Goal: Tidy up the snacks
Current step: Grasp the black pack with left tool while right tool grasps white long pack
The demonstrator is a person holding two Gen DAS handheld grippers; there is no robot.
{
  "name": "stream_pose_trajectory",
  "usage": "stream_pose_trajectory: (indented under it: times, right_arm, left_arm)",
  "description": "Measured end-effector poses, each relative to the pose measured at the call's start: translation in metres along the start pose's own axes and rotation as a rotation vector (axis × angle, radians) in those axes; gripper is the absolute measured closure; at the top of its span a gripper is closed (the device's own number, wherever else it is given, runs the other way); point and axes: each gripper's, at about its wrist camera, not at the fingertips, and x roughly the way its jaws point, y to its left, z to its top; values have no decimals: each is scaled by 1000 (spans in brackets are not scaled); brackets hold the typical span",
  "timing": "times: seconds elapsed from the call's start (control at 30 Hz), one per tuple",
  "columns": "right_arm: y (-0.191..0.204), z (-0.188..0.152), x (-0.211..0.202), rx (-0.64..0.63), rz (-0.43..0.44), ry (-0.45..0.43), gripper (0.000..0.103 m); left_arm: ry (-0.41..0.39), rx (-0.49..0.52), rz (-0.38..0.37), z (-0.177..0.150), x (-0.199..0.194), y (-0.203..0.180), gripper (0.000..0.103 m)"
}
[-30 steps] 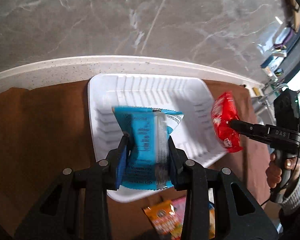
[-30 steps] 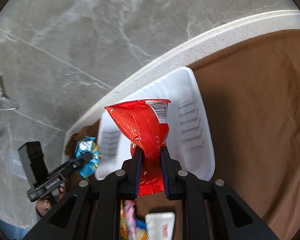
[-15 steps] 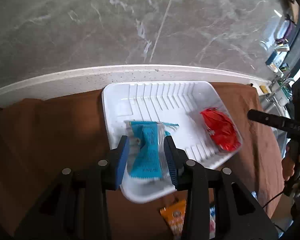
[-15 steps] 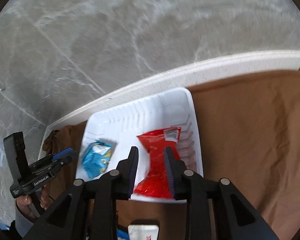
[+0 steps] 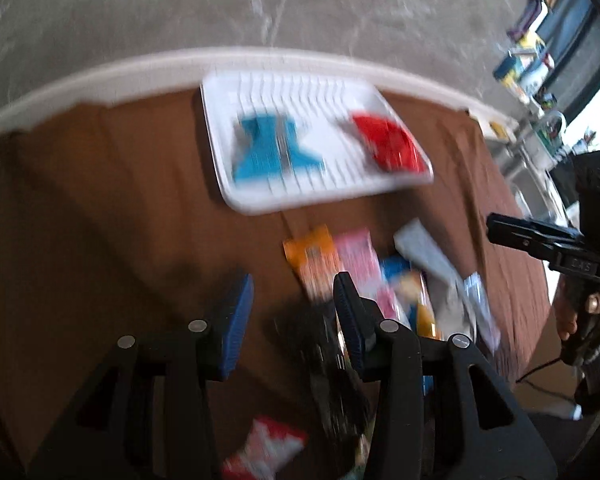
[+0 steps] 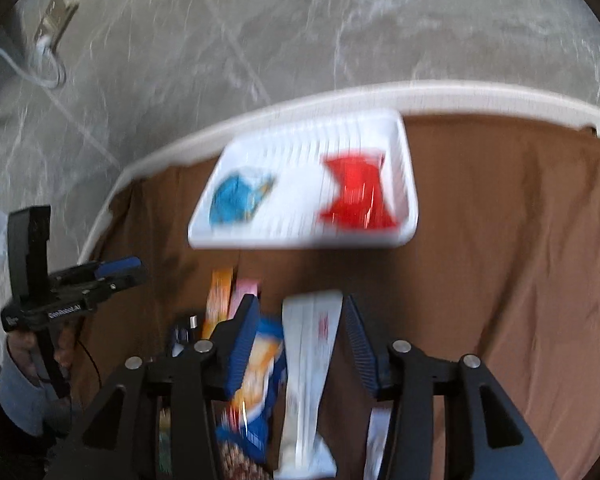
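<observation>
Only the left view shows a red-white packet (image 5: 264, 448) at the counter's near edge; the white packet (image 6: 308, 360) lies between the right gripper's (image 6: 300, 340) released jaws, and the left gripper's (image 5: 294, 312) jaws are released too.

1. The left gripper (image 5: 294, 316) is seen with its blue-padded jaws spread wide, nothing held between them.
2. The right gripper (image 6: 300, 340) is likewise held agape, jaws parted and empty.
3. Each handle is gripped from below by a hand, the left hand (image 6: 40, 348) and the right hand (image 5: 588, 316), both wrists sleeved in grey.

Bare brown cloth (image 5: 112, 216) left of tray (image 5: 220, 176) (snack pile (image 5: 364, 264) crowding its near side)
</observation>
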Motion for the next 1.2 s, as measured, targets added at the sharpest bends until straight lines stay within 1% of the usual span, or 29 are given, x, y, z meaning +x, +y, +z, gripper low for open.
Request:
stream_pose_trajectory:
  times: [0.13, 0.27, 0.5, 0.63, 0.73, 0.77, 0.87, 0.9, 0.97, 1.03, 1.13, 1.2]
  right_arm:
    - [0, -26, 12, -2, -36, 55, 55]
    - [-1, -39, 20, 7, -47, 85, 55]
    - [1, -45, 29, -1, -80, 116, 55]
    - [2, -46, 35, -3, -90, 132, 55]
    - [1, -47, 39, -5, -88, 148, 55]
    - [2, -47, 40, -6, -85, 154, 57]
    - [4, -48, 44, -5, -59, 165, 74]
    - [5, -48, 46, -9, -53, 172, 77]
    - [8, -49, 48, -22, -56, 178, 78]
    - [11, -49, 50, -24, -52, 181, 79]
    - [9, -49, 50, -12, -38, 179, 80]
    - [6, -49, 50, 5, -23, 177, 80]
  left_arm:
    - [68, 4, -16, -33, 4, -8, 63]
    - [99, -5, -22, -50, 11, -13, 63]
    - [134, -14, -24, -53, 25, -16, 63]
    - [137, -27, -35, -52, 34, -17, 57]
    - [137, -34, -46, -52, 38, -17, 56]
    - [138, -37, -49, -52, 39, -16, 56]
    - [139, -36, -51, -52, 42, -17, 55]
    - [141, -33, -50, -52, 43, -18, 53]
    - [156, -30, -40, -53, 48, -19, 51]
    - [166, -40, -45, -54, 54, -18, 50]
    - [165, -66, -56, -56, 60, -16, 50]
    - [152, -44, -42, -56, 63, -19, 50]
